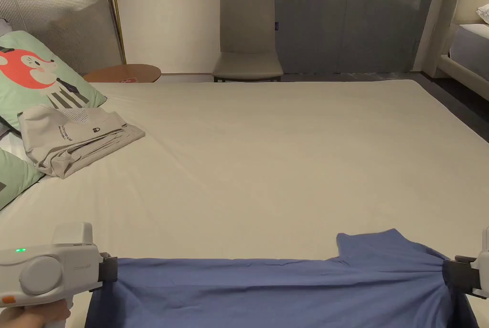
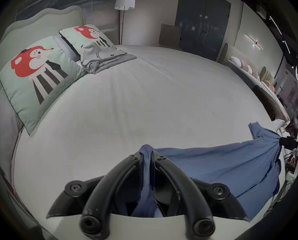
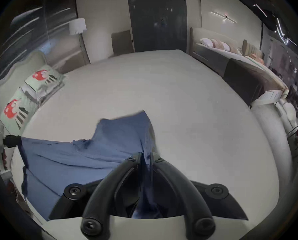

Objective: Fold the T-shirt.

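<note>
A blue T-shirt [image 1: 286, 290] hangs stretched between my two grippers at the near edge of the white bed [image 1: 286, 152]. My left gripper [image 1: 112, 269] is shut on the shirt's left end, and cloth [image 2: 214, 165] bunches between its jaws [image 2: 146, 154]. On the right, my right gripper [image 1: 451, 271] is shut on the other end of the shirt [image 3: 85, 157], with fabric pinched between its jaws [image 3: 145, 155]. One sleeve [image 1: 372, 245] lies forward on the bed near the right gripper. The shirt's lower part hangs below the bed edge, out of sight.
A folded grey garment [image 1: 76, 138] lies at the bed's left, against green fox-print pillows [image 1: 38, 76]. A grey chair [image 1: 247, 33] and a round wooden table [image 1: 124, 73] stand beyond the bed. Another bed [image 1: 470, 52] is at the right.
</note>
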The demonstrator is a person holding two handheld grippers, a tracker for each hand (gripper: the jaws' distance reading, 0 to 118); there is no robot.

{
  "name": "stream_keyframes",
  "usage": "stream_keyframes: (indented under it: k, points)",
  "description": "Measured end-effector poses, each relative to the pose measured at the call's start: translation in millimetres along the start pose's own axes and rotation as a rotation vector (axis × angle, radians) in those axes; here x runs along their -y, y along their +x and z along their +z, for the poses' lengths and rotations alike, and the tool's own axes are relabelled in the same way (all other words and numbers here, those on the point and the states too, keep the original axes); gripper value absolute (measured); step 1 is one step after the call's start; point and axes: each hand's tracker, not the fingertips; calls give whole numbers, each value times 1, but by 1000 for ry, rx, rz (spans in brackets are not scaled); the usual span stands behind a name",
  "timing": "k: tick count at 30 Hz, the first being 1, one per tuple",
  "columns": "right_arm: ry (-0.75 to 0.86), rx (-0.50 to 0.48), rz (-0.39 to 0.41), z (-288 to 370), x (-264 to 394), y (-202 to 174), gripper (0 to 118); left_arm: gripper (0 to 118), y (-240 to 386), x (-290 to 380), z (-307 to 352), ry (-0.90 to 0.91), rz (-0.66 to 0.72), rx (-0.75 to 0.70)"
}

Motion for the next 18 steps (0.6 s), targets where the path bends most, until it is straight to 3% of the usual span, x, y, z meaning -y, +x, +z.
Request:
stream_keyframes:
  k: [10, 18]
  points:
    - [80, -31, 46, 112, 35, -10, 9, 3, -15, 56, 104, 54, 11, 26]
    - [-53, 1, 102, 143, 109, -9, 9, 3, -29, 146, 126, -39, -14, -1]
